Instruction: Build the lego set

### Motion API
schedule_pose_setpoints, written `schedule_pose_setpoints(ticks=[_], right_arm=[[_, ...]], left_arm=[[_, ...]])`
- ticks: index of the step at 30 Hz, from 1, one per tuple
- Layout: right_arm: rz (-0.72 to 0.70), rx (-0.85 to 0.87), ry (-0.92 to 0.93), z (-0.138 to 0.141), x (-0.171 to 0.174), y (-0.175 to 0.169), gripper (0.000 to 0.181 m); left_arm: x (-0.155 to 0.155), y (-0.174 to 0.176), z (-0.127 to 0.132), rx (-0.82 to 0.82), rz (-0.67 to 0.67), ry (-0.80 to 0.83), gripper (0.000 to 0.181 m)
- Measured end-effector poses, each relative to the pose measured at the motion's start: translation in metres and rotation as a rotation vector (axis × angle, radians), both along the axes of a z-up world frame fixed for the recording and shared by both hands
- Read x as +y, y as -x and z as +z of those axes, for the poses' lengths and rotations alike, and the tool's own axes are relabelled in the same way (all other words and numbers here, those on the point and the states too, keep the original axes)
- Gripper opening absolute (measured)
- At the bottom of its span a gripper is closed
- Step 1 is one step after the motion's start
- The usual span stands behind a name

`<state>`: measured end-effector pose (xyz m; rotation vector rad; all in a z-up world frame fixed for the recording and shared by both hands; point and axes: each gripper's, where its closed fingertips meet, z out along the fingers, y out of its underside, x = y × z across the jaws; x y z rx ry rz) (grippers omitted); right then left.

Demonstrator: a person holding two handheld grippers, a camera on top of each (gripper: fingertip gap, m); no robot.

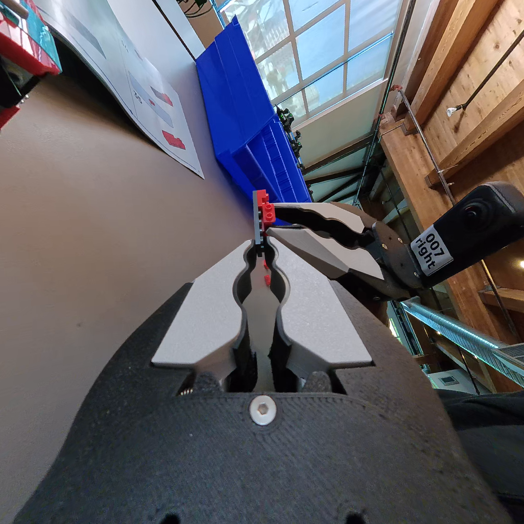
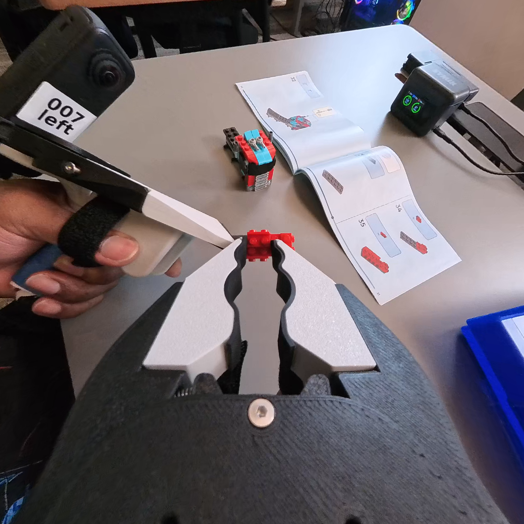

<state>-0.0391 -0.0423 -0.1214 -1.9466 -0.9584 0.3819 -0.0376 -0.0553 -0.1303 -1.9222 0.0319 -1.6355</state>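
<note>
Left tongs (image 1: 259,251) clamped on grey plate (image 1: 257,224), right tongs (image 2: 256,249) at 3 o'clock gripping red brick (image 2: 257,246), grey counter (image 2: 184,119) beneath.

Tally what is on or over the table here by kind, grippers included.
Handheld grippers: 2 (left gripper, right gripper)
Lego builds: 2 (grey plate with red bricks, red and teal truck cab)
Open instruction booklet: 1
Blue plastic bin: 1
Black charger box: 1
Total: 7
</note>
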Motion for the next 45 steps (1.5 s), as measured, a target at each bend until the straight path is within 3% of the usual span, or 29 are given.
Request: schedule_pose_setpoints(ticks=[14, 23, 31, 45], right_arm=[[0.009, 0.071, 0.019, 0.006, -0.003, -0.002, 0.024], [-0.048, 0.298, 0.152, 0.011, -0.001, -0.025, 0.038], [0.013, 0.515, 0.387, 0.006, -0.010, -0.028, 0.052], [0.120, 0.571, 0.517, 0.003, -0.015, -0.019, 0.045]], left_arm=[[-0.001, -0.001, 0.001, -0.005, -0.009, 0.001, 0.004], [-0.005, -0.003, 0.004, -0.043, -0.055, 0.012, 0.004], [-0.011, -0.004, 0.008, -0.056, -0.161, -0.008, 0.004], [-0.023, -0.011, 0.009, -0.029, -0.266, -0.053, 0.004]])
